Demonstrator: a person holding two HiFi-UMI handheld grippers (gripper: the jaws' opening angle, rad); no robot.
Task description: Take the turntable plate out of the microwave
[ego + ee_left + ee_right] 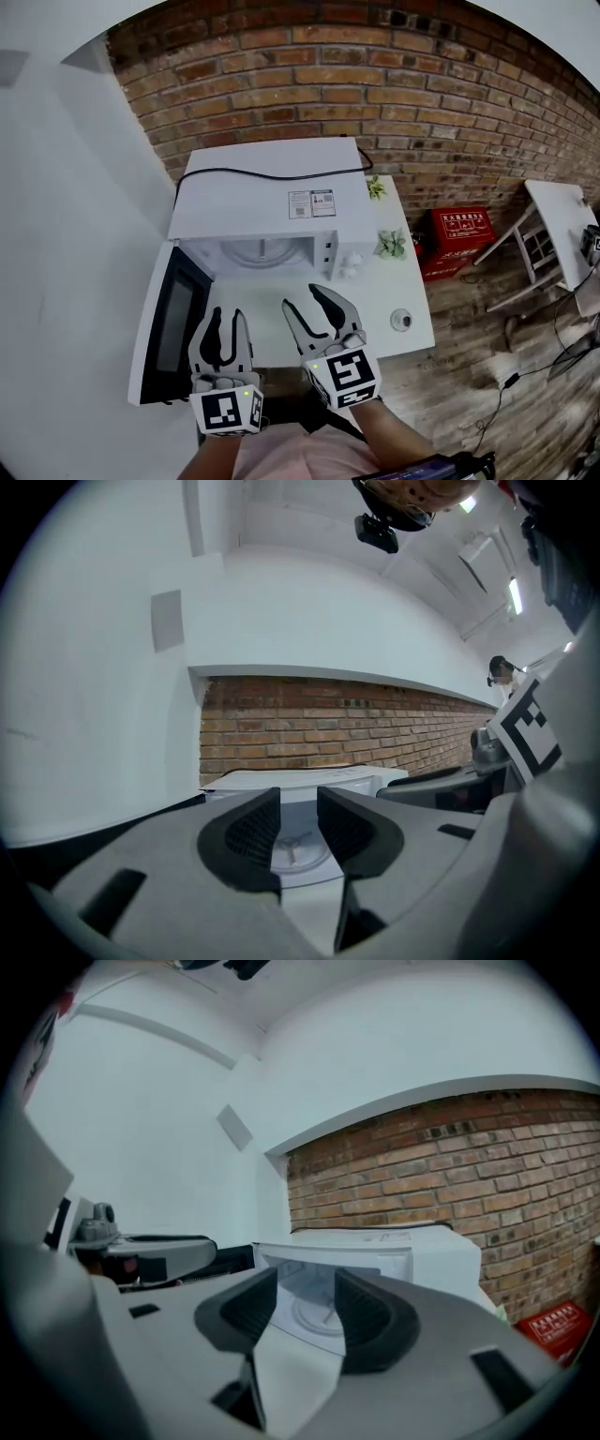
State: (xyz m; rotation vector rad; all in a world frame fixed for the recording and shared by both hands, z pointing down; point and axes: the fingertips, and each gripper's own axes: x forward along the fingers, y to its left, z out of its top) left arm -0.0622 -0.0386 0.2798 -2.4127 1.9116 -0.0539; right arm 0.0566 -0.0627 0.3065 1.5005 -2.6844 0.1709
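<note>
Your left gripper (pixel 228 319) and right gripper (pixel 305 298) both hang level in front of the microwave (pixel 272 202), each with its jaws parted and nothing between them. The door (pixel 173 319) stands swung open to the left. The turntable plate (pixel 265 251) sits inside on the cavity floor, apart from both grippers.

Camera setup
Head view stares steeply down at the microwave (pixel 262 202); both gripper views look level into it from just outside.
</note>
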